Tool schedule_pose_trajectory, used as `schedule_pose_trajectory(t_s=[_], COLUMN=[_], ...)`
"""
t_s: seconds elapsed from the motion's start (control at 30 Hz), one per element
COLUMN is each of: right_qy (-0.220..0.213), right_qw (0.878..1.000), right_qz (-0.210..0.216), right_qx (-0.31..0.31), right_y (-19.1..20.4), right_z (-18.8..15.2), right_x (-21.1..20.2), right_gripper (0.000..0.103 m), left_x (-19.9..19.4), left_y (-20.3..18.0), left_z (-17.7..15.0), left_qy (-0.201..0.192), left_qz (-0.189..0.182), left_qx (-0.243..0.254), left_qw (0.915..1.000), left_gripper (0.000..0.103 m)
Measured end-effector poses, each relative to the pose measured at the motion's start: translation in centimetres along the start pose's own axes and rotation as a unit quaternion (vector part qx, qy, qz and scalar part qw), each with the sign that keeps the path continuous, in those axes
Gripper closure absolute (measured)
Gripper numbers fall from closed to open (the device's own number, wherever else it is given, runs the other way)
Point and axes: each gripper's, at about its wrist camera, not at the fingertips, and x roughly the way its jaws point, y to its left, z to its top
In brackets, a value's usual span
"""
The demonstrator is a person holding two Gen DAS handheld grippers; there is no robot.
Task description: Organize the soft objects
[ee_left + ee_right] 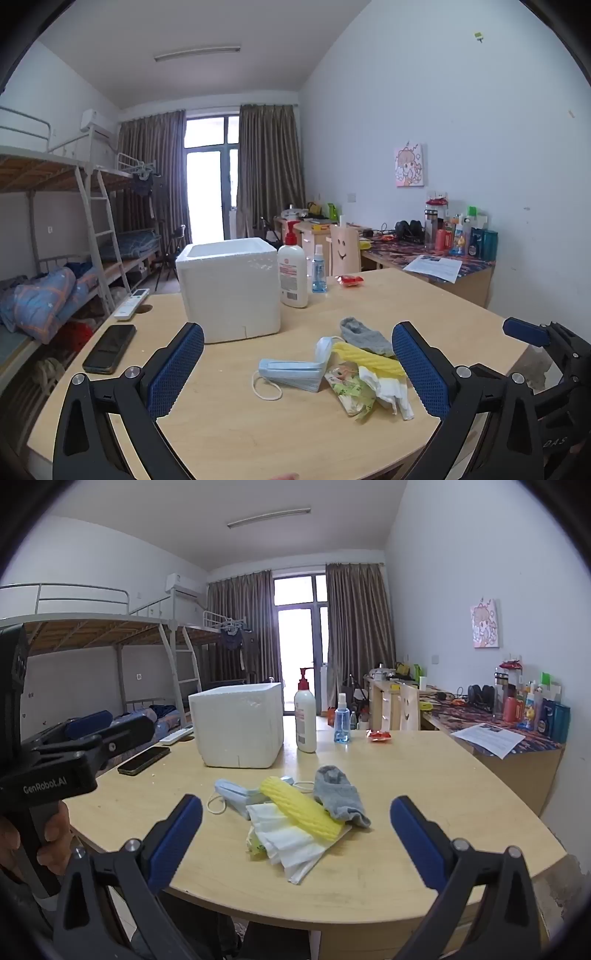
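1. Blue ribbed pads line the black tongs nearest each lens; the left gripper (pixel 297 367) and the right gripper (pixel 295 838) both stand spread wide, released, with nothing between the pads, each hovering above the near edge of the table (pixel 424 782).
2. Ahead of the left gripper, beyond the soft things, stands a white foam box (pixel 229 291), square, open-topped, with a crack at its lower front edge. It lies ahead and left of the right gripper.
3. Just right of the box stand a white pump bottle (pixel 293 271) with a red nozzle and a small clear blue spray bottle (pixel 318 271); a red wrapper (pixel 349 280) lies further right.
4. Left of the left gripper lie a dark phone (pixel 109 348) and a white remote (pixel 131 303).
5. Soft objects sit heaped on the pale wooden tabletop, just ahead of both tongs, slightly right of the left gripper's centre line:
   - a folded light-blue face mask (pixel 291 373) with white ear loops, leftmost;
   - a yellow ridged sponge-like roll (pixel 299 805), lying across crumpled white tissue (pixel 291 843);
   - a grey knitted sock (pixel 341 797), rightmost, touching the roll;
   - a green printed packet (pixel 349 393) under the tissue.
6. No object stands between either gripper and the heap.
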Motion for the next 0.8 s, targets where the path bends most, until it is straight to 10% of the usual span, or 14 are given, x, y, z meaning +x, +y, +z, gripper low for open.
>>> schedule_pose_trajectory(t_s=[0.8], right_qy=[-0.011], right_qw=[1.0], right_qz=[-0.005], right_qx=[-0.002], right_y=[-0.17], right_z=[0.45], right_x=[-0.31], right_gripper=[0.0], left_x=[0.41], left_y=[0.64], left_z=[-0.36], left_qy=[0.021], left_qz=[-0.002], left_qx=[-0.016], left_qw=[0.9996], left_gripper=[0.001])
